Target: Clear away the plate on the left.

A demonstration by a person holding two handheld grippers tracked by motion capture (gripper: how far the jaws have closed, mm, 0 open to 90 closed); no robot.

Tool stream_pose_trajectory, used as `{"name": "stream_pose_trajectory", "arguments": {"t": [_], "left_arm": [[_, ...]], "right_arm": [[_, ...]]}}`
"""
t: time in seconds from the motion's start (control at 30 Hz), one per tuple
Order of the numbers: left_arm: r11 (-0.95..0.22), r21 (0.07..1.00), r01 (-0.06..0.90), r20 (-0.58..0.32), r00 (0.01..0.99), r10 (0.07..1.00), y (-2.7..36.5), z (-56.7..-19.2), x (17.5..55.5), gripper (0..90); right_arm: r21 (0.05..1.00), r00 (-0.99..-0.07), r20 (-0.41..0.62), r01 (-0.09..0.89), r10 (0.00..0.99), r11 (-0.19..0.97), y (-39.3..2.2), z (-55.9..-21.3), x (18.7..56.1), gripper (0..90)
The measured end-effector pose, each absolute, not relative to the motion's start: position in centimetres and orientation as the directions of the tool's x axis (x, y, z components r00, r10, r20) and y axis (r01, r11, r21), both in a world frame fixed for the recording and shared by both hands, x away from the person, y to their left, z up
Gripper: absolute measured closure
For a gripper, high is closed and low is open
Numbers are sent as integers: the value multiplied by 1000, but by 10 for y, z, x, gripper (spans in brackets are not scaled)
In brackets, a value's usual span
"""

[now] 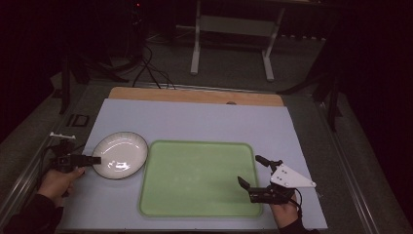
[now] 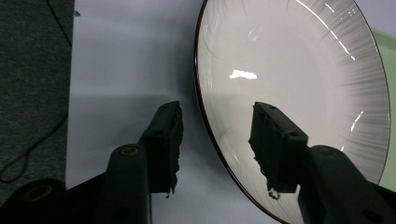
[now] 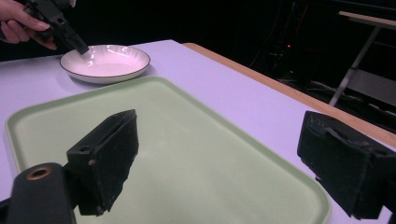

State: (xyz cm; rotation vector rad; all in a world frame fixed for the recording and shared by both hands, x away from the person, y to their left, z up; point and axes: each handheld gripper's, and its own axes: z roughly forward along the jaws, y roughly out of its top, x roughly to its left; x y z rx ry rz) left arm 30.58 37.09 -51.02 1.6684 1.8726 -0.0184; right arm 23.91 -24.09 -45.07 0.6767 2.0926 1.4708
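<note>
Green and matte, a shallow rectangular tray (image 1: 197, 178) with rounded corners and a low raised lip was seen lying on a pale lilac mat (image 1: 195, 119) — its whole bed bare and free to move across. Just beside the tray's near-left corner as the high view shows it, a round white plate (image 1: 120, 155) was set flat on the mat, glossy, finely ribbed toward a thin dark rim; whether plate and tray touched could not be told. The left gripper (image 1: 96, 160) was held at the plate's edge farthest from the tray, its jaws parted and straddling the rim, one black pad (image 2: 273, 144) over the inside of the plate and the other over the mat outside, with a gap visible on either side of the rim. The right gripper (image 1: 252, 171) was held over the tray's right end, jaws spread wide around nothing, the rough foam-like fingers (image 3: 109, 154) well apart. Beyond the tray a broad band of bare mat was left open, bordered by a wooden edge strip (image 1: 195, 95).
</note>
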Motion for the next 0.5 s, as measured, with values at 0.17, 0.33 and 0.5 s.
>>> {"name": "stream_pose_trajectory", "arguments": {"t": [0.17,0.33,0.5], "left_arm": [[211,365,907,-448,-27,893,372,-514,308,629],[225,351,909,-467,-38,884,372,-517,309,733],[264,334,905,-500,-67,863,374,-519,311,777]], "right_arm": [[948,-758,-110,115,643,297,-241,-451,239,123],[948,-758,-111,114,642,299,-240,-451,239,123],[948,-758,-110,114,642,297,-241,-451,240,123]]}}
